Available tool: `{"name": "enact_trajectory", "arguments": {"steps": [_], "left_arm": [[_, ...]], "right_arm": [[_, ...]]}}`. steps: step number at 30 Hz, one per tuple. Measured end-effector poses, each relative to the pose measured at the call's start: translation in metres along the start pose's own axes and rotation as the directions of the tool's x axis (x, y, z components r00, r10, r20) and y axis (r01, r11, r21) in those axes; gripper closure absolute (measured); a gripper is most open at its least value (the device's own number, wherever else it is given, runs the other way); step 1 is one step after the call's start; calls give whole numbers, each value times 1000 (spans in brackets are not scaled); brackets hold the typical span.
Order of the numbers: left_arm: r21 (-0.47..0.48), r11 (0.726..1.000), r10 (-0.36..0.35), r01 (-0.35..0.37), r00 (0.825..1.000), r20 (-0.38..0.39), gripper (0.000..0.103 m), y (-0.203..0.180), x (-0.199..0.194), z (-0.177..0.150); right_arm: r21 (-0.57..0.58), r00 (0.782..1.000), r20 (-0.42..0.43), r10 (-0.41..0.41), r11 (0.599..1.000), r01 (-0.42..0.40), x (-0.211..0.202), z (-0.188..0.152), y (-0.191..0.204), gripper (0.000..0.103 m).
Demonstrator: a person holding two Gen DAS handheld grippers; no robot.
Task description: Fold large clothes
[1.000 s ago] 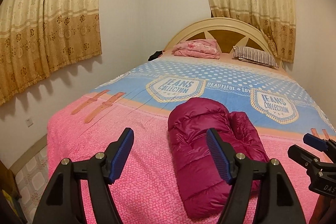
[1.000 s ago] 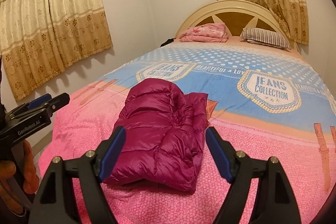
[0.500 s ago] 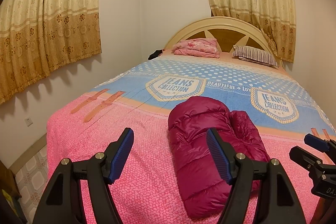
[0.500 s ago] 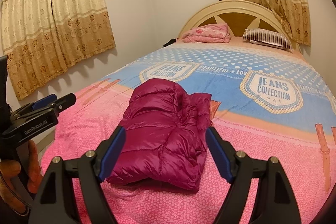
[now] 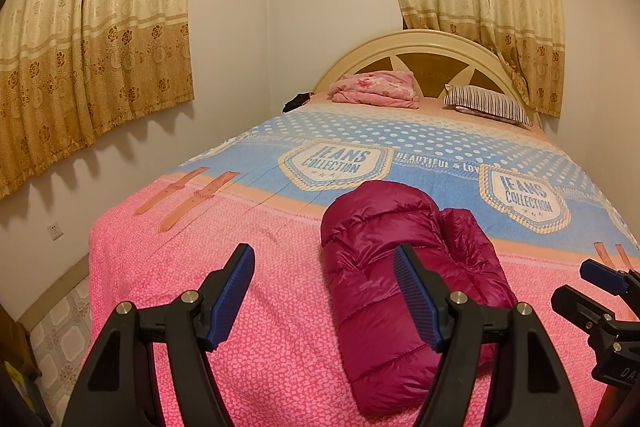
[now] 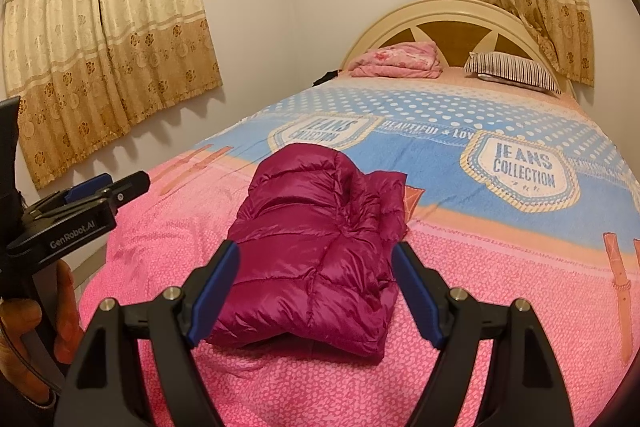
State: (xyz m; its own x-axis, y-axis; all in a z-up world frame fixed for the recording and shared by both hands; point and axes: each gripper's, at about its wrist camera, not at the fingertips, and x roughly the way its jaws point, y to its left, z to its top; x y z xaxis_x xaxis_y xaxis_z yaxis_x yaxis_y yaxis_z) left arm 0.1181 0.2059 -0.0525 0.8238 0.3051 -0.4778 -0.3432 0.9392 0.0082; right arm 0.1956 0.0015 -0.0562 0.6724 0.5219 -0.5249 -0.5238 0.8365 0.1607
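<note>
A maroon quilted puffer jacket [image 5: 404,267] [image 6: 320,251] lies folded into a compact bundle on the pink near end of the bed [image 5: 240,307]. My left gripper [image 5: 324,291] hovers open above the bedspread, just left of the bundle, with nothing between its blue pads. My right gripper [image 6: 316,287] is open too, held back from the bundle's near edge, which shows in the gap between its fingers without touching them. Each gripper appears at the side of the other's view: the right gripper [image 5: 600,291] and the left gripper [image 6: 100,195], the latter held by a hand [image 6: 36,343].
A folded pink blanket [image 5: 376,89] and a striped pillow [image 5: 488,105] lie by the curved headboard [image 5: 424,45]. Gold curtains [image 5: 92,39] hang on the left wall and behind the bed. A tiled floor strip [image 5: 60,331] runs along the bed's left side.
</note>
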Motion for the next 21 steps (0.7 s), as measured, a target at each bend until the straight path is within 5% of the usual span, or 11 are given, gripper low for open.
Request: {"name": "enact_trajectory", "arguments": {"steps": [21], "left_arm": [[14,1000,-6,6,1000,-10,31,-4,2,-2]], "right_arm": [[9,1000,-4,3,1000,-3,1,-5,1,22]]}}
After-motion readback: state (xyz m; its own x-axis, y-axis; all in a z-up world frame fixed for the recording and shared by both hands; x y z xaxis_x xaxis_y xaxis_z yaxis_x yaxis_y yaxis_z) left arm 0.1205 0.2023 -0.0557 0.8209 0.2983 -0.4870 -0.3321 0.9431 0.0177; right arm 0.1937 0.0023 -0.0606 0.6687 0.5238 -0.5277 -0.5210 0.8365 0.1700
